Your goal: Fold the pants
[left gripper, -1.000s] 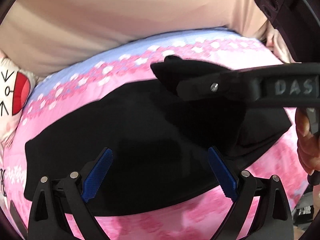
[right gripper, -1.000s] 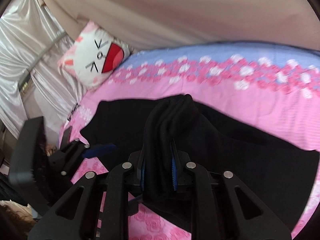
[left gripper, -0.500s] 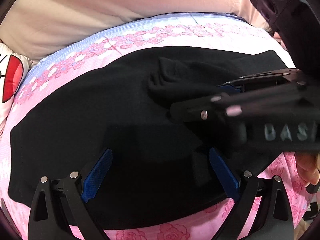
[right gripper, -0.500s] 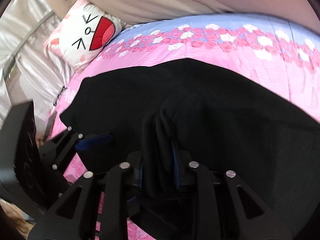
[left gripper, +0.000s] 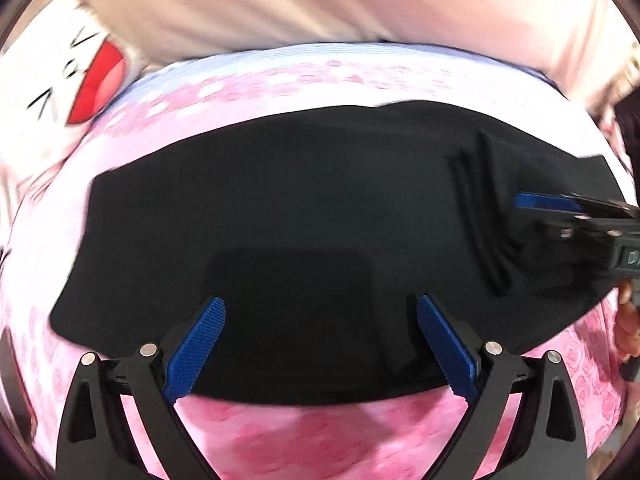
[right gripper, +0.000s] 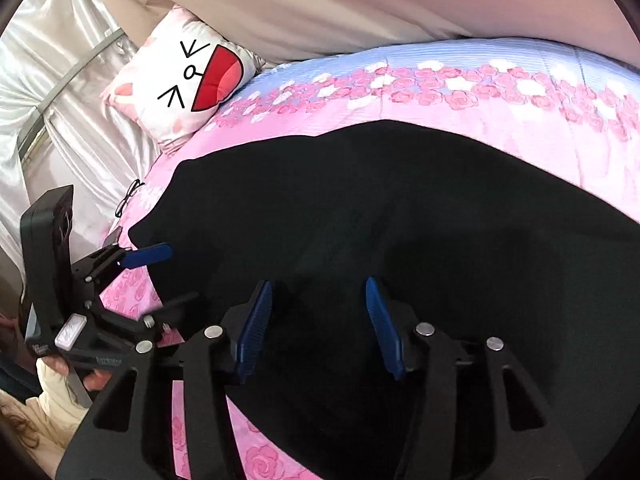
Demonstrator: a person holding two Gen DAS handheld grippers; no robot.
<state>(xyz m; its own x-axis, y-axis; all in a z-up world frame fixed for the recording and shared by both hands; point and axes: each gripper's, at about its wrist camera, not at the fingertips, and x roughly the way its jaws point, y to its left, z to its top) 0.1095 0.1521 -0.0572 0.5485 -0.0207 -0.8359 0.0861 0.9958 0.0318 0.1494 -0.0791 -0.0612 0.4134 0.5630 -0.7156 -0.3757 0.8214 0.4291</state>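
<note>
Fingers of right gripper (right gripper: 318, 326) opening, blue pads clear of cloth that was pinched between them a second ago; bunched fold now released, lying flat. Black pants (right gripper: 400, 220) spread across middle of bed (right gripper: 460, 120), near its front edge. Left gripper (left gripper: 320, 344) fingers wide, empty, hovering over pants' near edge. Fold seems laid down; next crease likely follows. Cartoon pillow (right gripper: 188, 76) at bed's far left corner. No containers visible.

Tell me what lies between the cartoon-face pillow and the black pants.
Only bare pink floral bedspread separates the pillow from the black pants; nothing rests on that stretch. The right wrist view shows it sharpest.
</note>
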